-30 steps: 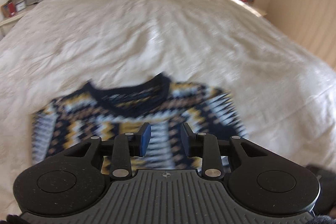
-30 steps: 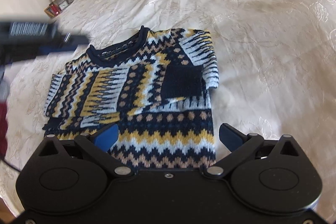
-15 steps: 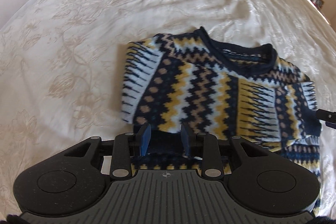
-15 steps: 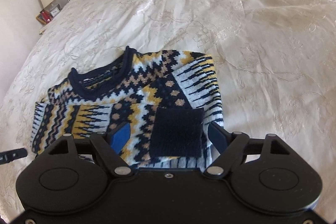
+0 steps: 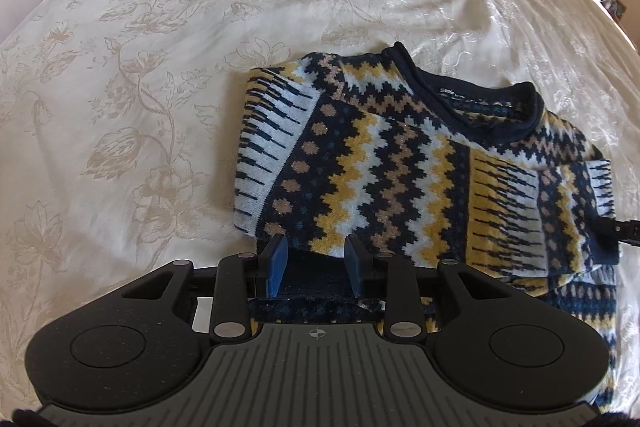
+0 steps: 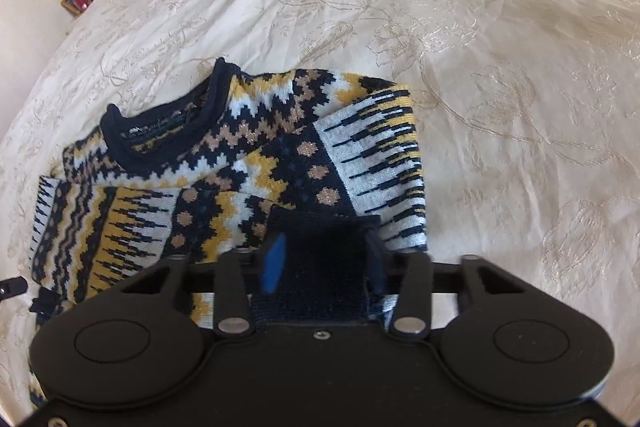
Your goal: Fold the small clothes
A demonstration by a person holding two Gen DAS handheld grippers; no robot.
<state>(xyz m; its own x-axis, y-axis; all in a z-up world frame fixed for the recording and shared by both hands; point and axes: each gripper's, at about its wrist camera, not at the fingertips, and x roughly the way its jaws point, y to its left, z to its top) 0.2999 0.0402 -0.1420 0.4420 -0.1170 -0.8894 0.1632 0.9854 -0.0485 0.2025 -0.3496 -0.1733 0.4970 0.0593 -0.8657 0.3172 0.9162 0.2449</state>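
Both grippers have dropped in close over the last second, and now the right gripper [image 6: 324, 263] straddles the navy cuff [image 6: 320, 231] of a folded-in sleeve, fingers partly spread, not visibly pinching. Left gripper [image 5: 316, 263] is likewise part-open at the dark edge on its side. Just ahead lies the sweater [image 5: 400, 163], chunky zigzag knit in navy, mustard and pale blue, collar [image 5: 480, 111] away from both. Beyond, a cream floral bedspread [image 5: 160, 67] runs back, satiny and creased.
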